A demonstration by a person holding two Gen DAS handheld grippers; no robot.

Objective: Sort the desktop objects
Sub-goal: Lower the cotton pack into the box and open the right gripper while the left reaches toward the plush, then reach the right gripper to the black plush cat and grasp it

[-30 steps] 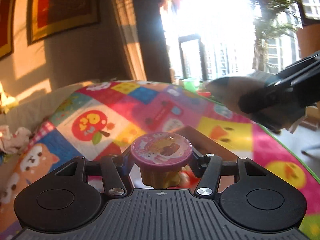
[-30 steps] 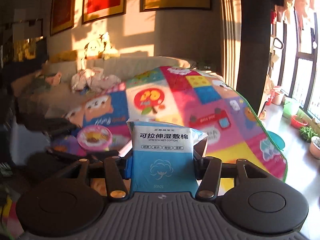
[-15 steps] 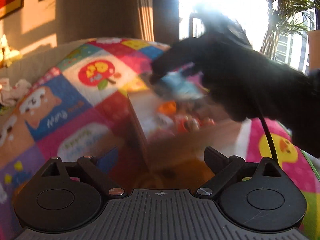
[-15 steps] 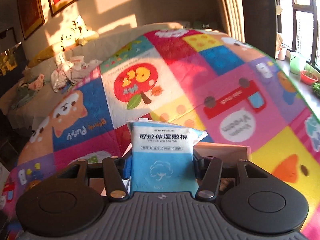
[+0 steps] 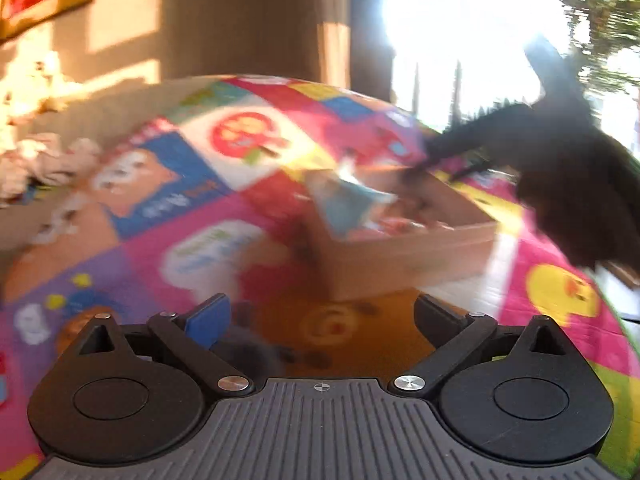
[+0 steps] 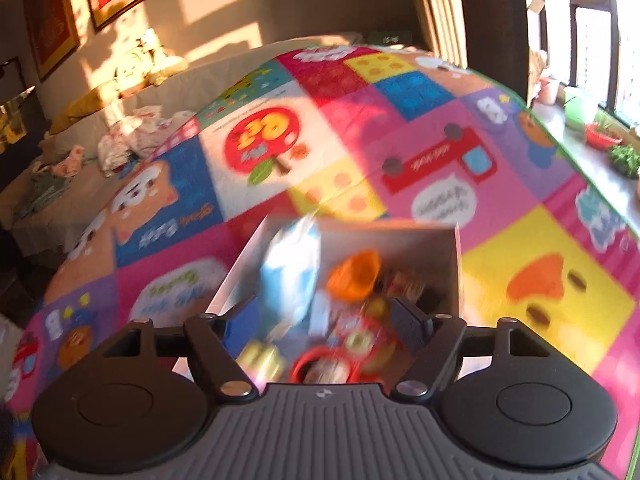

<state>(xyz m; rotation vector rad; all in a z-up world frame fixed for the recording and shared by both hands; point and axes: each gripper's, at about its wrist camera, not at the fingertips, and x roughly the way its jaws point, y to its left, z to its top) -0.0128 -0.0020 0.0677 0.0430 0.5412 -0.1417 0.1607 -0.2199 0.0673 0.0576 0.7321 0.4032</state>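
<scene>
Right wrist view, release over the box.

**Student:** What state are the tools in, and where is the packet?

**Tutor:** The right tool point(image 6: 322, 316) has just been opening. Its jaws stand apart and neither pad presses on the blue packet point(image 6: 290, 276), which sits blurred just past the fingertips at 11 o'clock, inside the cardboard box point(image 6: 400, 240). The left tool point(image 5: 320, 312) has also just been opening. It is spread wide with nothing between its jaws, and the box lies ahead of it at 1 o'clock.

**Student:** How should the release be finished well?

**Tutor:** Probably by keeping the jaws wide until the packet settles, then lifting straight out. The packet leans toward the box's 9 o'clock wall, so a sideways exit could drag it back over the rim. An orange item point(image 6: 354, 276) and some red pieces crowd the floor of the box, so a packet pressed down there may not lie flat.

**Student:** Where is there room to move?

**Tutor:** The play mat point(image 6: 400, 100) is bare from 10 to 2 o'clock beyond the box. Its green border point(image 6: 560, 136) marks the drop-off at 2 to 3 o'clock. In the left wrist view the other tool fills 2 o'clock as a dark shape, so the left one is best drawn back toward 9 o'clock.
</scene>
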